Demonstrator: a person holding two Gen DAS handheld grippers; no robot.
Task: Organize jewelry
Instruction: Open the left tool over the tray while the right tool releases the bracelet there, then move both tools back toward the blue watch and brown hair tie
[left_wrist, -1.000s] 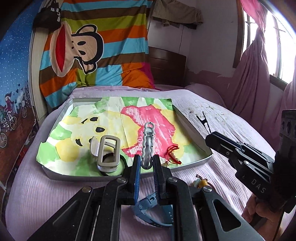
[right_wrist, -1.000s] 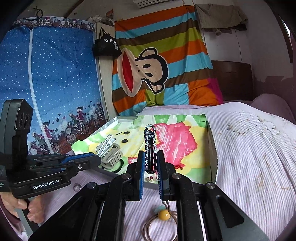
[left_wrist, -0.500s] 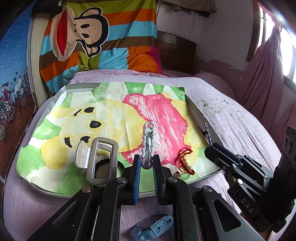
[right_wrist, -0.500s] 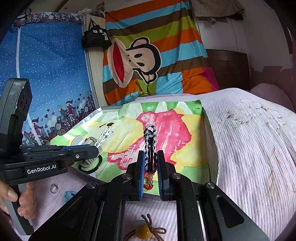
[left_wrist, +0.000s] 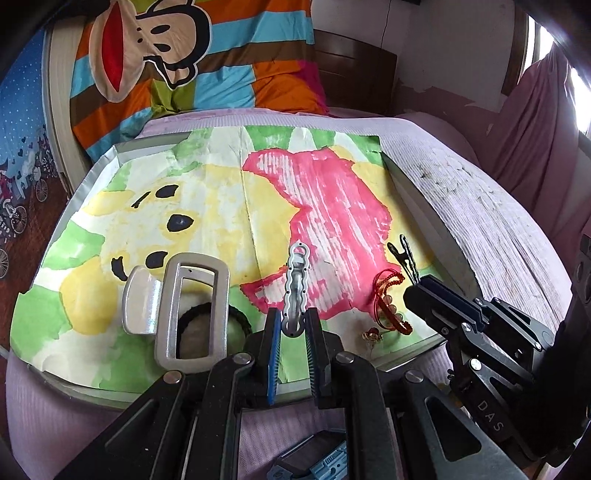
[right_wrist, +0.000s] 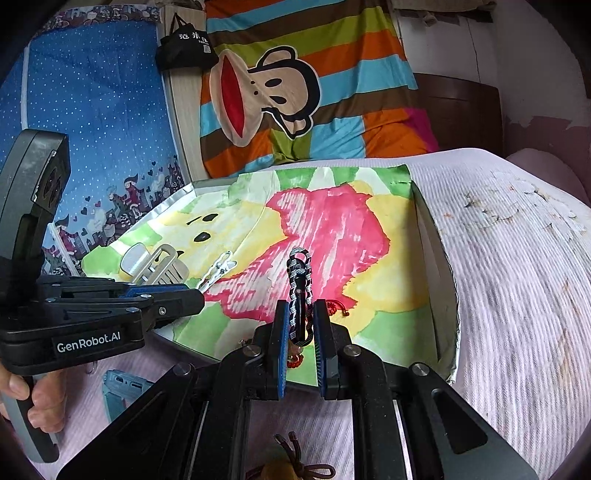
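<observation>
My left gripper: jaws clamped on one silver wavy hair clip, held by its near end, the far end pointing out over the tray. My right gripper: jaws clamped on one black-and-white patterned clip, gripped at its lower end, the looped top standing free above the paper.

Items lying on the tray's painted paper lining, counted from the left-wrist view:
- one large silver claw clip, near left, resting over one black hair ring;
- one red cord bracelet with beads, near right, just beside the right gripper's tip;
- one small black clip, just beyond the bracelet;
- one small gold piece at the near edge — too small to name.

Tray: one, shallow, with a raised grey wall; its right wall stands close on my right gripper's outer side, and its near rim runs just under both pairs of jaws. The middle and far half of the paper lie open.

Off the tray, on the lilac bedcover: one blue-grey clip beneath my left gripper, one brown knotted cord with a bead beneath my right. The cover to the right of the tray is broad and open. One hand grips the left handle. Beyond the tray's far edge — the striped monkey-print quilt.
</observation>
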